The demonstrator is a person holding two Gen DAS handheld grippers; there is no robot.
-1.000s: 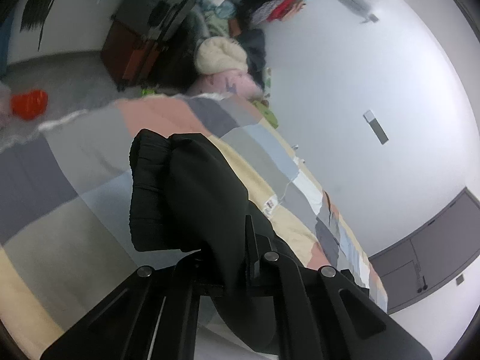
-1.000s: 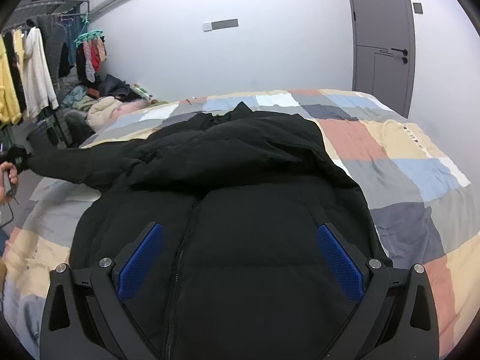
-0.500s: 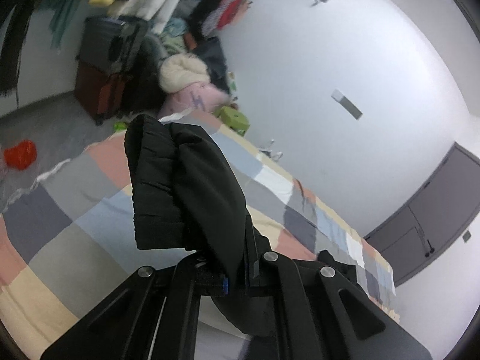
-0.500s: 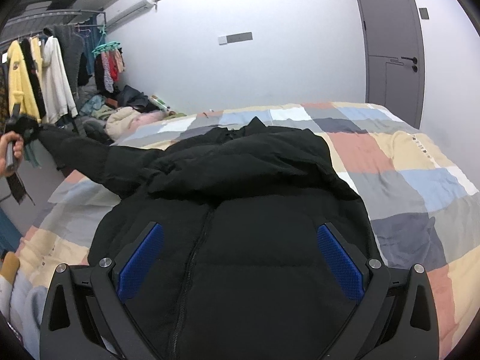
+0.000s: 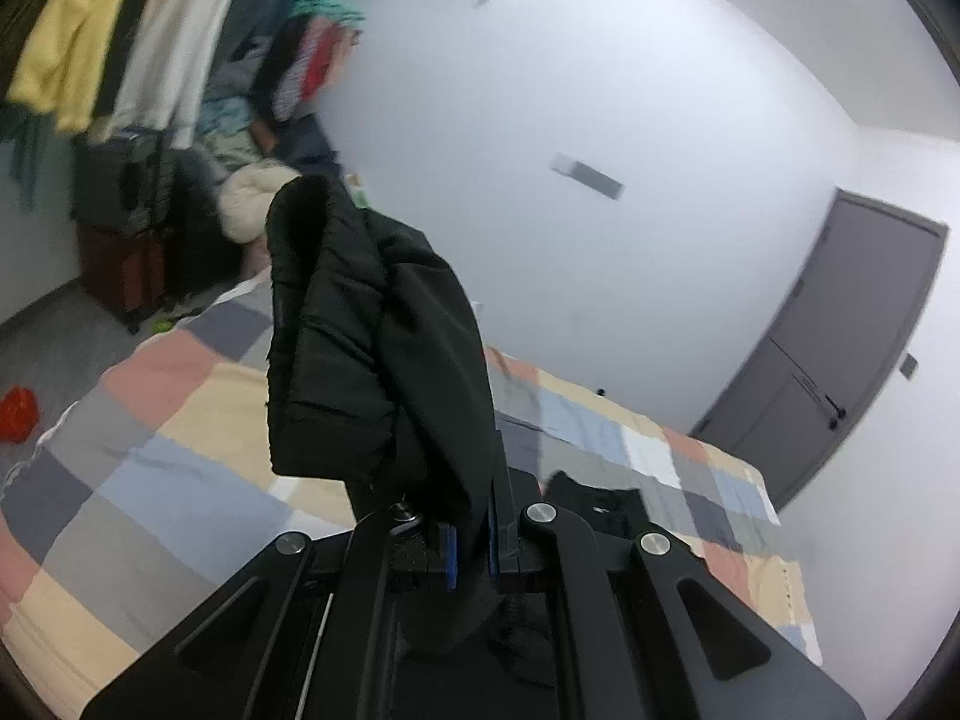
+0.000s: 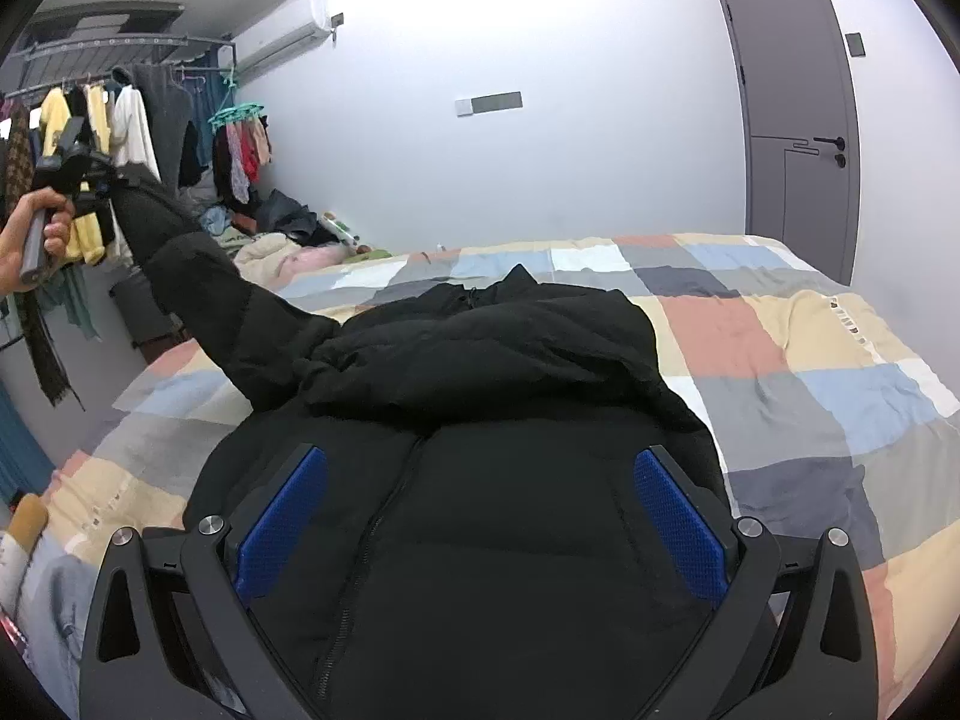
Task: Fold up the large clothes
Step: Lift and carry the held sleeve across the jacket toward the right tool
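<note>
A black puffer jacket (image 6: 480, 450) lies front-up, zipped, across the checked bedspread (image 6: 810, 372), its collar toward twelve o'clock in the right wrist view and its hem under the camera at six. The left gripper (image 5: 471, 540) is pinched tight on the cuff end of one sleeve (image 5: 372, 348); the blue pads barely show at either side of the cloth, and the free cuff flops up and over toward eleven o'clock. In the right wrist view that sleeve (image 6: 210, 294) runs taut from the jacket's shoulder up to about ten o'clock, where a hand (image 6: 36, 234) holds the tool in front of a rack of hanging clothes (image 6: 120, 120). The right gripper (image 6: 480, 528) hangs over the lower front of the jacket with its jaws spread wide and nothing between the blue pads (image 6: 282, 516). The likely step is laying the sleeve across the chest, and the risks come from the stretch. A hard pull with nothing pinning the body could drag the whole jacket toward nine o'clock and skew it. The slick padded shell could slip from the narrow pinch mid-swing, dropping the sleeve in a heap. Puffy filling may also spring the fold open once it is laid
</note>
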